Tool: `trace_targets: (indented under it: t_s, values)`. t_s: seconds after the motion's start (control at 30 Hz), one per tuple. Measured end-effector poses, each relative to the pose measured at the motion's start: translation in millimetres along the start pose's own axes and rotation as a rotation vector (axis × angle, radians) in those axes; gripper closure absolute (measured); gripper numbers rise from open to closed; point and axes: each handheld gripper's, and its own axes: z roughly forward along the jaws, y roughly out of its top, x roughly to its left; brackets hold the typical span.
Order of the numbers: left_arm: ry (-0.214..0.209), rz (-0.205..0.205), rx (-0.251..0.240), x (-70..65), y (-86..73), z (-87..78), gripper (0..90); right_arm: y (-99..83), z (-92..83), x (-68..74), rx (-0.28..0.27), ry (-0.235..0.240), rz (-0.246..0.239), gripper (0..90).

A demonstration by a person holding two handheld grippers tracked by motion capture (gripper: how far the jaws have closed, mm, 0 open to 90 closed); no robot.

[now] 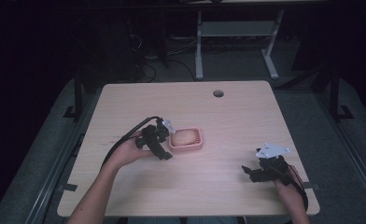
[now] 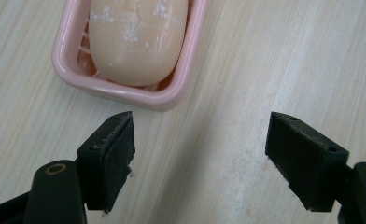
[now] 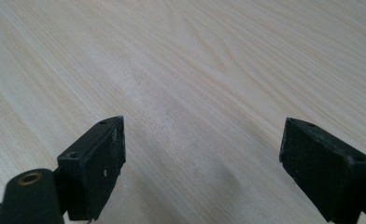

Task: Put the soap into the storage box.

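A bar of soap [image 2: 135,39] lies inside the pink soap dish [image 2: 125,91], which sits on the wooden table [image 1: 228,116]. The left gripper [image 2: 200,158] is just beside the dish, with its jaws wide apart and nothing between them. The right gripper [image 3: 202,163] is far from the dish, low over bare wood, and its jaws are wide apart and hold nothing too.

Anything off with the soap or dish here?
Mostly tidy. The peach oval soap bar lies inside the pink plastic soap dish, with white crusty flecks on its top. The dish sits flat on the pale wooden table; nothing spilled. The left hand-held gripper is open, short of the dish.
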Motion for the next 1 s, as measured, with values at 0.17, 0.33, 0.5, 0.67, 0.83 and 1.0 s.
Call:
trace_targets:
  t_s: [0.17, 0.33, 0.5, 0.67, 0.83, 1.0]
  values:
    - [0.0, -0.009, -0.008, -0.5, -5.3, -1.4, 23.7, 0.1, 0.0, 0.9, 0.001, -0.002, 0.003, 13.8]
    - [0.0, -0.012, -0.011, -2.4, -9.1, -1.6, 23.6, 0.2, 0.5, 1.4, 0.003, 0.0, 0.007, 13.8]
    - [-0.001, -0.013, -0.012, -4.8, -13.3, -0.9, 23.6, 0.0, 0.7, 1.4, 0.006, -0.003, 0.0, 13.8]
    - [0.001, -0.016, -0.015, -6.2, -16.2, -1.1, 23.6, -0.3, 0.7, 1.2, 0.008, -0.002, 0.003, 13.8]
    - [0.003, -0.022, -0.021, -8.7, -20.7, -0.8, 23.6, -0.3, 1.1, 1.2, 0.011, -0.004, -0.001, 13.8]
    - [0.004, -0.025, -0.029, -10.9, -23.9, -1.0, 23.6, -0.5, 1.0, 1.2, 0.012, -0.004, 0.0, 13.8]
